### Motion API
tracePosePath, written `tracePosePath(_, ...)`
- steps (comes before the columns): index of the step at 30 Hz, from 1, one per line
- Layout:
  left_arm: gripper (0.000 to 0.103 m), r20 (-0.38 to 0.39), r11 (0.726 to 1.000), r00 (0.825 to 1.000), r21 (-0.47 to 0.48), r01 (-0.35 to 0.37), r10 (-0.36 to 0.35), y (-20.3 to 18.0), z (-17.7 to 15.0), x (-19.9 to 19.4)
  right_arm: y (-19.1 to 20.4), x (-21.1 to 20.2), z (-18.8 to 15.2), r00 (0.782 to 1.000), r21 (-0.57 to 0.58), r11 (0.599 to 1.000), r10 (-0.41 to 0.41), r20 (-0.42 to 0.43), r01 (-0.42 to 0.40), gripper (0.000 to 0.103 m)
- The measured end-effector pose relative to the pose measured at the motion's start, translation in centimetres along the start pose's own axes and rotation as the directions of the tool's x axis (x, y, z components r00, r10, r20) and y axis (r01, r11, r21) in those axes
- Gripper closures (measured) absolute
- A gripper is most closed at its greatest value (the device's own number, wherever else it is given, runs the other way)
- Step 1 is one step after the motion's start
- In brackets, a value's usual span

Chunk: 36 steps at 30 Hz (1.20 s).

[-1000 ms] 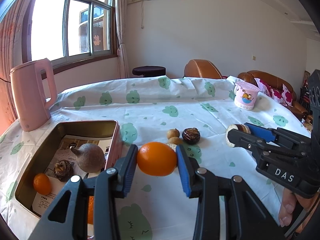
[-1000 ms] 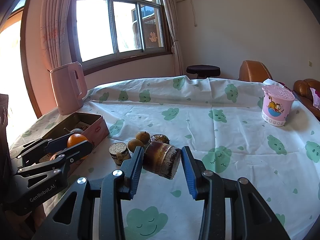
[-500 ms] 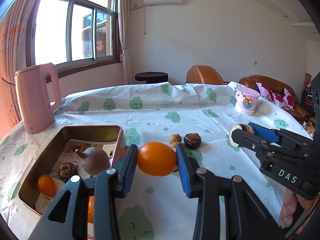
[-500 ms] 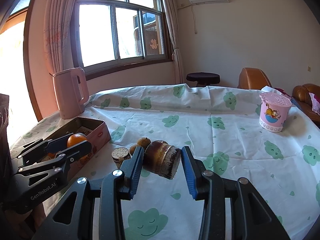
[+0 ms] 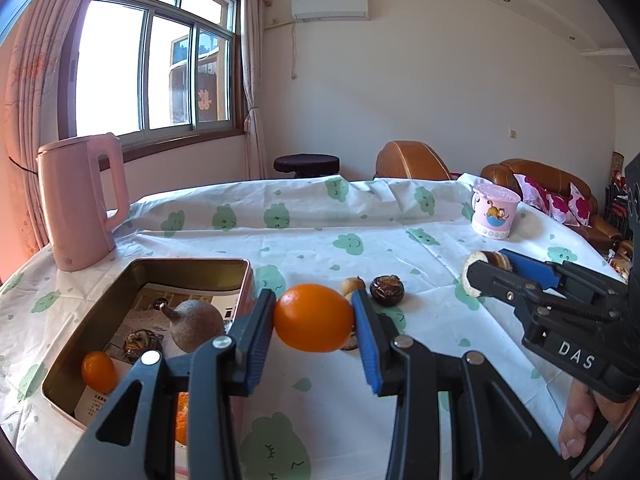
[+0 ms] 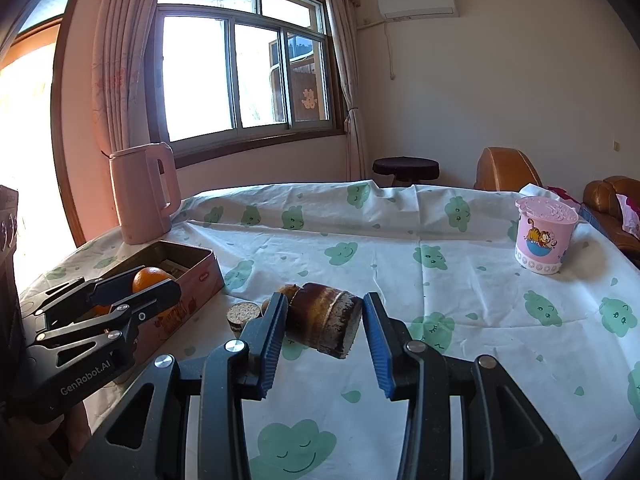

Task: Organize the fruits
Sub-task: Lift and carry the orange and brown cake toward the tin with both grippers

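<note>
Sunlight from the big window falls across a counter (image 5: 360,224) draped in a white cloth printed with green smiling clouds. At its far left corner stands a tall pink plastic kettle (image 5: 78,206), and over on the far right sits a pink lidded cup with a cartoon cat (image 6: 544,236).

Held up off the cloth, the left claw (image 5: 314,322) is clenched on a round orange citrus fruit (image 5: 314,318), both blue pads pressed to its sides. Just to its left lies an open rectangular metal tin with pink outer walls (image 5: 192,270); inside rest a small orange fruit (image 5: 98,372), a brown pear-shaped fruit with a stem (image 5: 194,326) and a dark wrinkled fruit (image 5: 140,342), all on printed paper.

The right claw (image 6: 325,330) grips a short brown cylindrical chunk with a pale cut end (image 6: 324,328), tilted and lifted above the cloth. Beneath and behind it on the counter are a small stump with a tan cut face (image 6: 243,316) and a small brown round fruit (image 5: 353,285), touching or nearly touching a dark shrivelled one (image 5: 386,290).
</note>
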<state>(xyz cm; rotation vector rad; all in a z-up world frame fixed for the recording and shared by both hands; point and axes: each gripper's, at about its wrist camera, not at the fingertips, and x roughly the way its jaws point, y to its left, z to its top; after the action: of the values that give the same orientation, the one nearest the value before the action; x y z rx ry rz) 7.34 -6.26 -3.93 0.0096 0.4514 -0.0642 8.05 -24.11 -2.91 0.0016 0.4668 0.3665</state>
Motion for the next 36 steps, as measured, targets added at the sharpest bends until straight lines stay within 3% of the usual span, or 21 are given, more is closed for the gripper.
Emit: tracePosePath(36,0.062,0.105,0.999,0.994,-0.006,-0.034,0.034,0.1,-0.1,-2.0,0.8,-1.9,-0.2,0.996,-0.04,0.999,-0.005,0.092,0.009,0.062)
